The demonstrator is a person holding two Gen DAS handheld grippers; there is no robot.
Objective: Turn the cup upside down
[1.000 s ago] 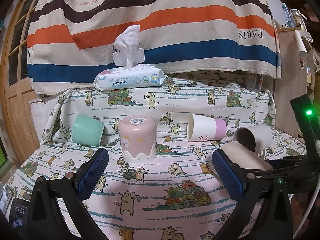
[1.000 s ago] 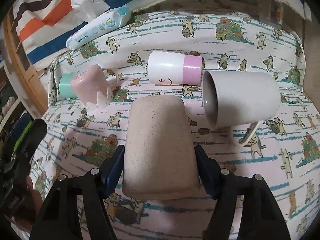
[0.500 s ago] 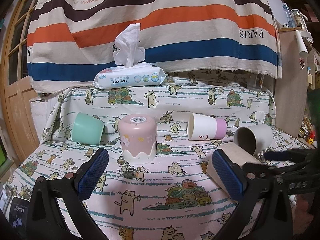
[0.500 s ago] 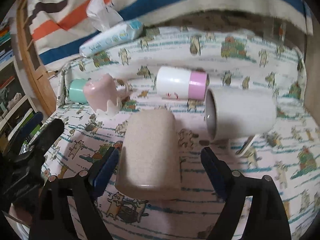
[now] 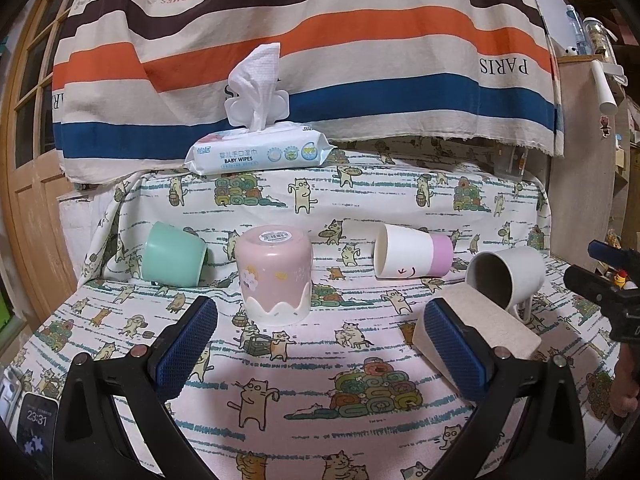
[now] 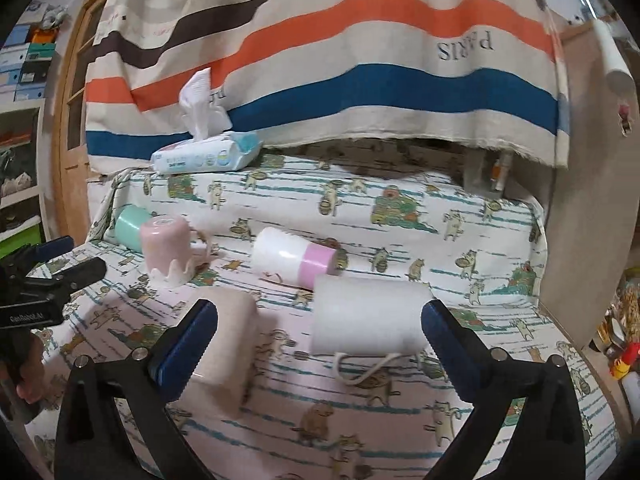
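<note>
Both tools are wide open and hold nothing: the right tool [image 6: 319, 334] has the white mug [image 6: 368, 314], on its side, between its pads, with the inverted beige speckled cup [image 6: 224, 344] at its left pad. In judgement, the step in hand is selecting the next cup; the next move calls for closing on the mug body and rotating it mouth-down onto the bench [image 6: 460, 240]. Count: five cups, namely beige and pink cup [image 5: 274, 276] inverted, and mug, mint cup [image 5: 172, 254] and white-and-lilac cup [image 5: 412, 256] lying ahead of the left tool [image 5: 320, 346]; one baby wipes pack [image 5: 258, 154].
</note>
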